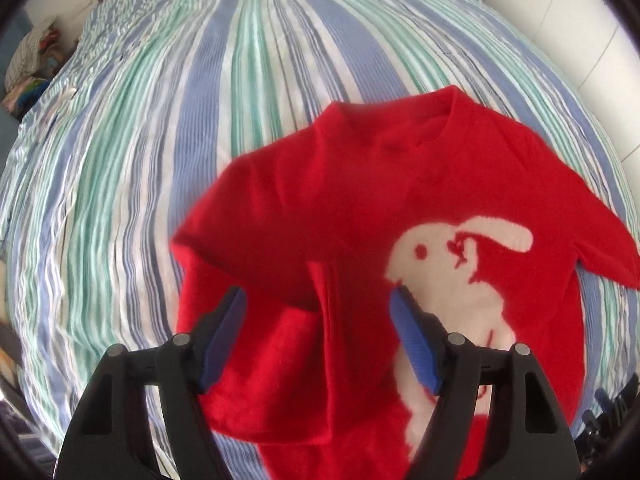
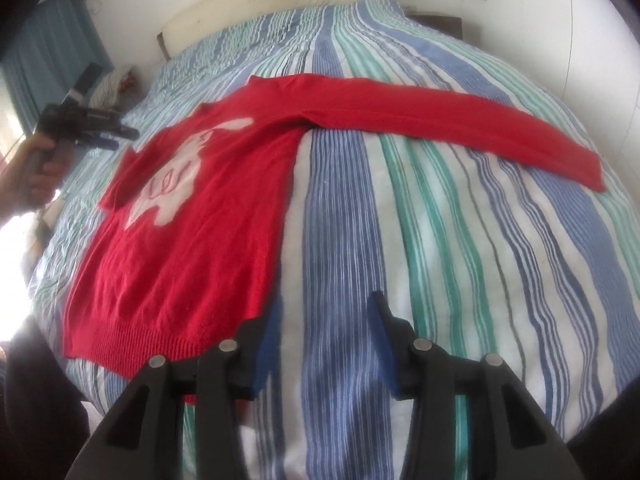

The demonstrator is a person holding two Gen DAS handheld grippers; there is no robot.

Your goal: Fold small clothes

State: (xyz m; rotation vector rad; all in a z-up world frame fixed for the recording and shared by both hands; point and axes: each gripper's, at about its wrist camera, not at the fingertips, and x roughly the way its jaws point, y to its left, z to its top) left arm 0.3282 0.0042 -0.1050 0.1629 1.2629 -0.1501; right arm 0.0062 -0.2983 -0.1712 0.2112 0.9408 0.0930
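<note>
One red knitted sweater (image 2: 188,248) with a white rabbit figure (image 2: 172,184) on its front, lying flat on a bed under a blue, green and white striped cover (image 2: 460,260).

Sweater, right wrist view: hem nearest the camera, ribbed, touching the striped cover; one long sleeve (image 2: 460,120) stretched straight out across the bed, well apart from the body panel at its cuff. Other sleeve folded in over the chest; in the left wrist view this folded part (image 1: 320,240) covers the side of the rabbit figure (image 1: 440,264).

Left gripper (image 1: 320,312), black with blue pads: jaws spread wide, poised over the folded sleeve and pointing steeply down; nothing pinched between the pads. Seen from the right wrist view, held in a person's hand (image 2: 40,172) at the far side of the sweater.

Right gripper (image 2: 328,320), same make: jaws partly spread, only striped cover between them, just beside the hem corner; nothing gripped.

Cream headboard (image 2: 280,4) at the far end of the bed.
</note>
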